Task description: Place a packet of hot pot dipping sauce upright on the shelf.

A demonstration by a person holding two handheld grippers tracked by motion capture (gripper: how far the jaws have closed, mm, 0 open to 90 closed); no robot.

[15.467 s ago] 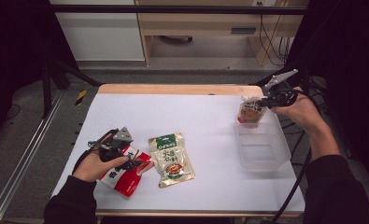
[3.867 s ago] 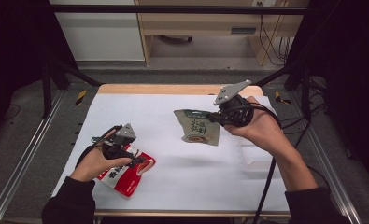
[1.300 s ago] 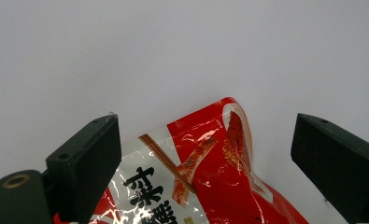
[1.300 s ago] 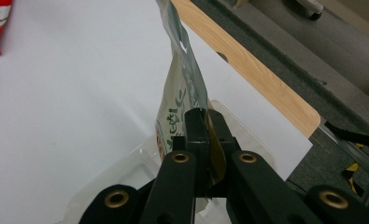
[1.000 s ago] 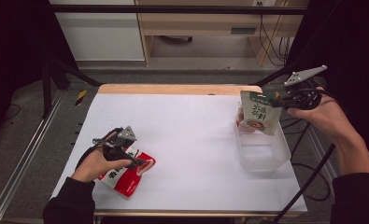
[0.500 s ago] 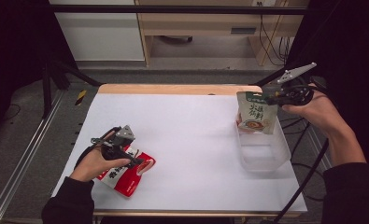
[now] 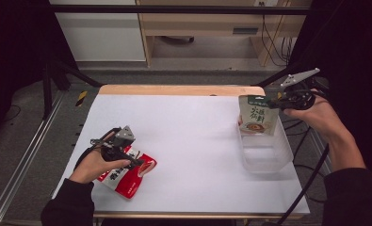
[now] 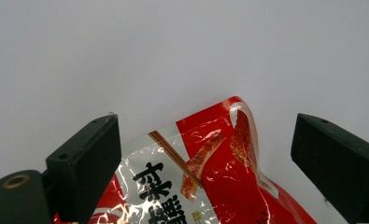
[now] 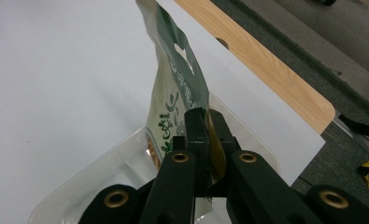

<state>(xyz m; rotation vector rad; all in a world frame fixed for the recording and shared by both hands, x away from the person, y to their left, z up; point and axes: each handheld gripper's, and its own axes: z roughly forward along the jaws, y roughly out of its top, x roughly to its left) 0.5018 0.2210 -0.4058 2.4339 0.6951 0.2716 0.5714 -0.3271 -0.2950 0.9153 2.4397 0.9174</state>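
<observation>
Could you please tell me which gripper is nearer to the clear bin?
Right. The right gripper holds the green pouch over the clear bin; the left gripper rests on the red pouch across the table.

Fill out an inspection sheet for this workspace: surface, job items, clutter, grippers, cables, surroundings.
Surface: white table top with a wooden far edge, flat and clean.
Job's things: green pouch held upright over the clear plastic bin at the table's right side; red pouch lying flat near the left front.
Clutter: nothing seen.
Grippers: right gripper shut on the green pouch; left gripper open, jaws either side of the red pouch.
Cables: black cable trailing from the right gripper past the table's right edge.
Surroundings: metal rail on the left, wooden furniture behind the table.
</observation>
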